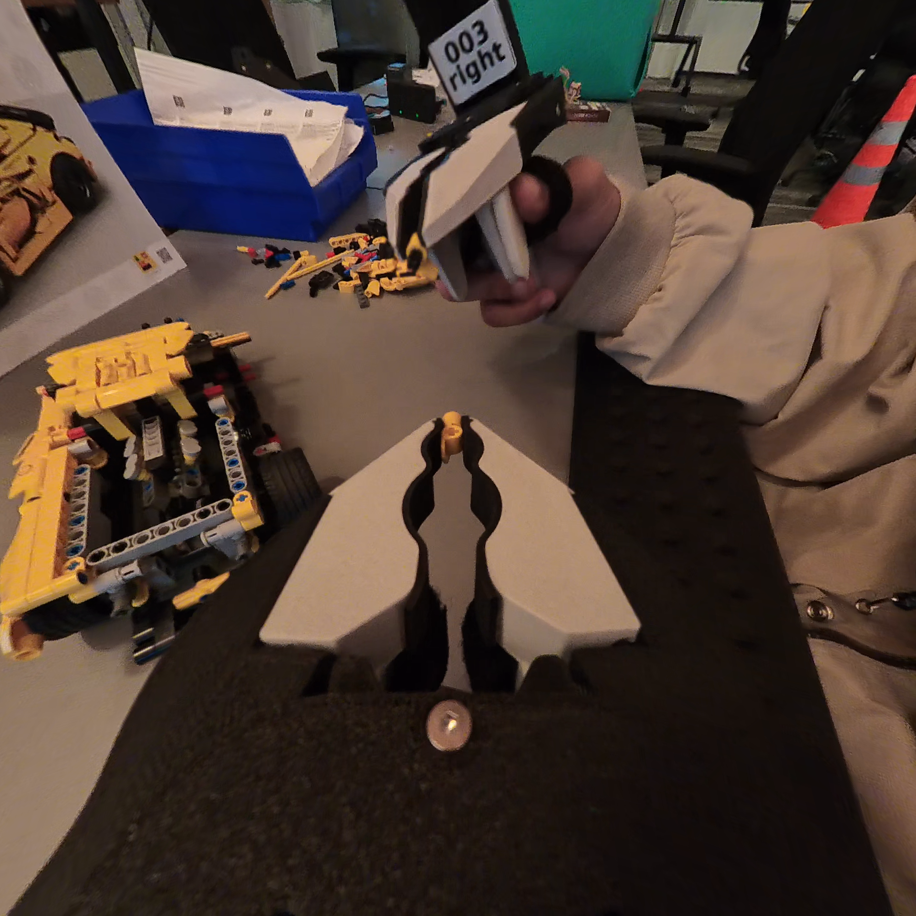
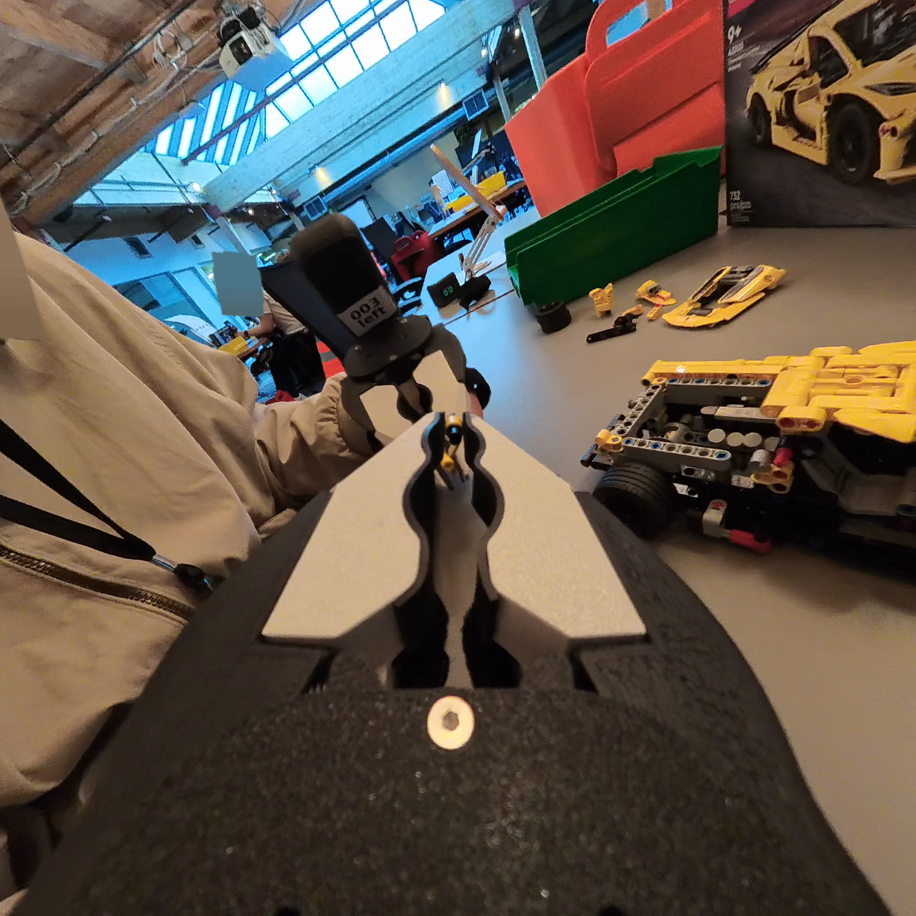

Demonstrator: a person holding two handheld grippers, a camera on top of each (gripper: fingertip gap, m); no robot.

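Note:
My left gripper (image 1: 451, 427) is shut on a small yellow connector piece (image 1: 452, 438) at its fingertips, held above the grey table. My right gripper (image 2: 452, 425) is shut on a small yellow-and-black pin piece (image 2: 450, 443). In the left wrist view the right gripper (image 1: 421, 262) hangs farther back over a pile of loose pieces (image 1: 347, 270). In the right wrist view the left gripper (image 2: 421, 401) faces it just beyond the fingertips. A partly built yellow toy car (image 1: 139, 476) stands to the left; it also shows in the right wrist view (image 2: 768, 446).
A blue bin (image 1: 238, 183) with papers and the set's box (image 1: 54, 198) stand at the back left. A green bin (image 2: 609, 238), a yellow roof panel (image 2: 723, 295), a loose tyre (image 2: 552, 317) and an orange cone (image 1: 882, 148) are around. A person's beige sleeve (image 1: 743, 307) is at the right. The grippers' ends are close to 6 cm from one another. Left tips and right tips are each some 15 cm from the partly built yellow toy car (image 1: 139, 476).

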